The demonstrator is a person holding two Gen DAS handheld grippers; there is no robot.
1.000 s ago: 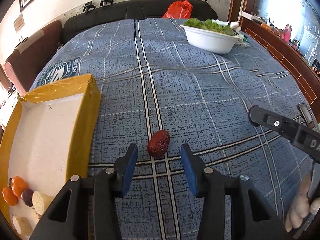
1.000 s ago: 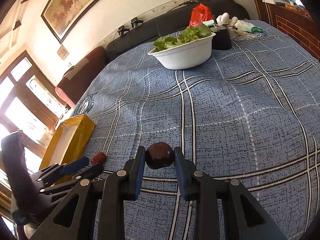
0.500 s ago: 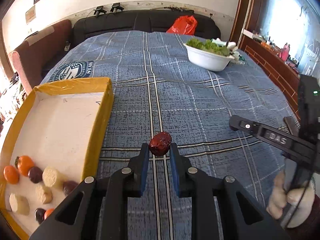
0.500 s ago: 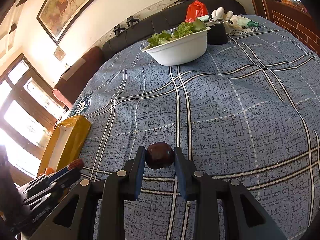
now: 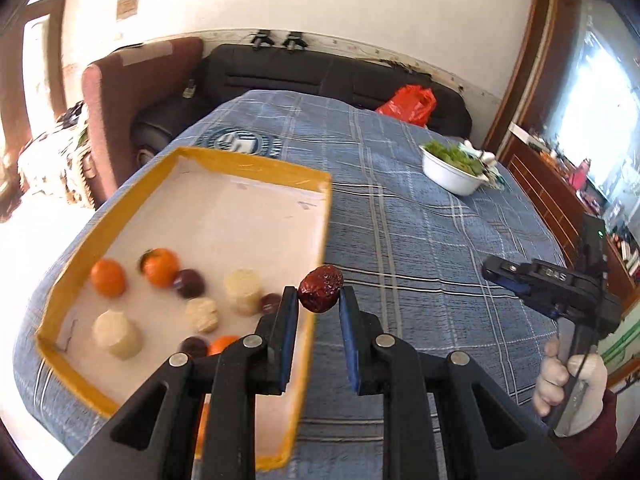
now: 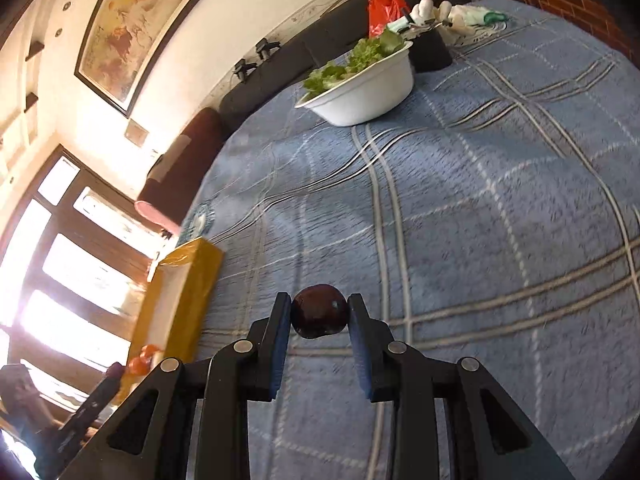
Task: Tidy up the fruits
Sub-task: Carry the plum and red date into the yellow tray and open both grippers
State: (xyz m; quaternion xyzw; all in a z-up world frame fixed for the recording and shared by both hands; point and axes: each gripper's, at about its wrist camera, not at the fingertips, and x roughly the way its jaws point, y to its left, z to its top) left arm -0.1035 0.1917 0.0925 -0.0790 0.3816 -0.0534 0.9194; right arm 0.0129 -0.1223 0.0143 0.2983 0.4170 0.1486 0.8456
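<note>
Right gripper body (image 5: 560, 280): you can read white letters "DAS" on its black side in the left wrist view; a leading character may be cut off.
Tablecloth emblem (image 5: 240, 145): you see a round blue-and-white crest printed on the blue checked cloth, but its lettering is too small and blurred to read.
Wall plaque (image 5: 127, 6): a small framed sign on the wall behind; you cannot make out its writing.
Painting (image 6: 132, 20): marks near its top edge, not legible.
</note>
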